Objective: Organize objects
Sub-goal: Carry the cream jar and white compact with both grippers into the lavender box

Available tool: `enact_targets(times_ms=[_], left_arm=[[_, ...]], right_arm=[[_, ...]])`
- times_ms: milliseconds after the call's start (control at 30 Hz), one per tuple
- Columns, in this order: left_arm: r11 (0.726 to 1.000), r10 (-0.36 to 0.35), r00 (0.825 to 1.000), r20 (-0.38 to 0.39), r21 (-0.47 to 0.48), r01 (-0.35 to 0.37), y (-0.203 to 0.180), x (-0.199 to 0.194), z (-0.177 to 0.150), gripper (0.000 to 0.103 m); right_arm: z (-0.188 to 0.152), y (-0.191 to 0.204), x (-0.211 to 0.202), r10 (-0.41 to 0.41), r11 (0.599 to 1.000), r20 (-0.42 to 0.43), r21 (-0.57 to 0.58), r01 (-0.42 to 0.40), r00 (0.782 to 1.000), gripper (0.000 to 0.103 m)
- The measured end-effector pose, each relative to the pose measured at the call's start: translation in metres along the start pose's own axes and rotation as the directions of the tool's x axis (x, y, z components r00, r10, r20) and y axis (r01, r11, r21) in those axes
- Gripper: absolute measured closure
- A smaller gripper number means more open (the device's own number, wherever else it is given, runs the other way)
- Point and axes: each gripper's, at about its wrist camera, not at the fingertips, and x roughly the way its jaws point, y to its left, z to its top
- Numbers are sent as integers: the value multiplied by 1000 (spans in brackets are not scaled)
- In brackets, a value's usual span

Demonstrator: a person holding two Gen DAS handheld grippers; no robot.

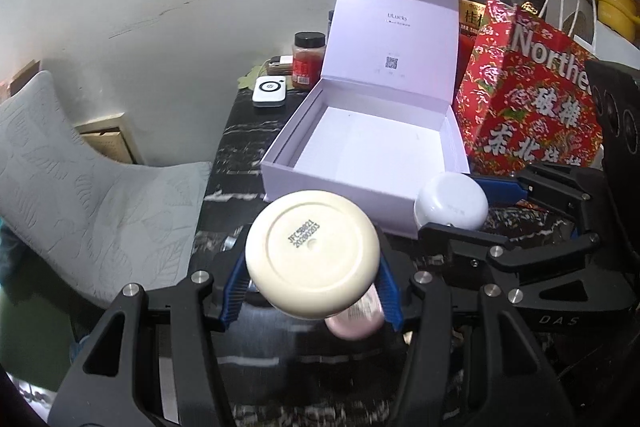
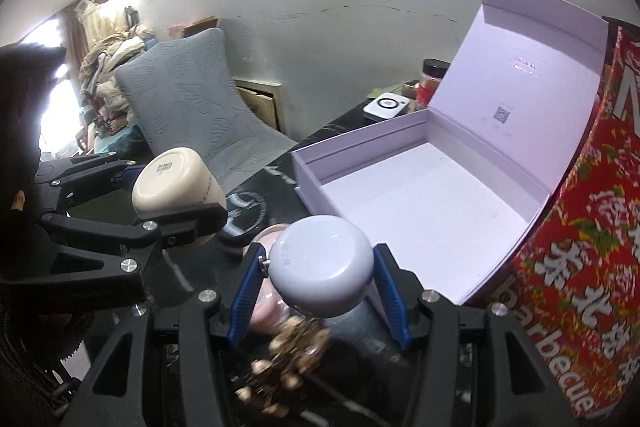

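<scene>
Holding a cream bottle (image 1: 312, 257) base-forward in the left tool (image 1: 310, 293) and a pale blue bottle (image 2: 322, 263) in the right tool (image 2: 320, 301), both clamped firmly, hovering above the dark worktop (image 1: 240, 147) just before the open white box (image 1: 372, 147), seemingly for packing inside.

Open box (image 1: 362, 151) on the table (image 1: 240, 147), bag (image 1: 528, 95) right of it
</scene>
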Motion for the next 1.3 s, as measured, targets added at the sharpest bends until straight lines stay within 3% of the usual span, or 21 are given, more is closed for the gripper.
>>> enact_targets(times_ms=[833,1067,1300], left_arm=[[1000,0,1000,-14,29,1,6,128,88,50],[998,27,1000,-13,53,-26,2,152,104,50],[1000,-14,999,-35,21,14,2,173,124,50]], right_arm=[[63,-75,85,-158,987,-29,-23,157,987,47],[74,-93,103,-220,975,-42,-4,220,975,47],[80,-109,120,-260,965,-87,-2,261,962,47]])
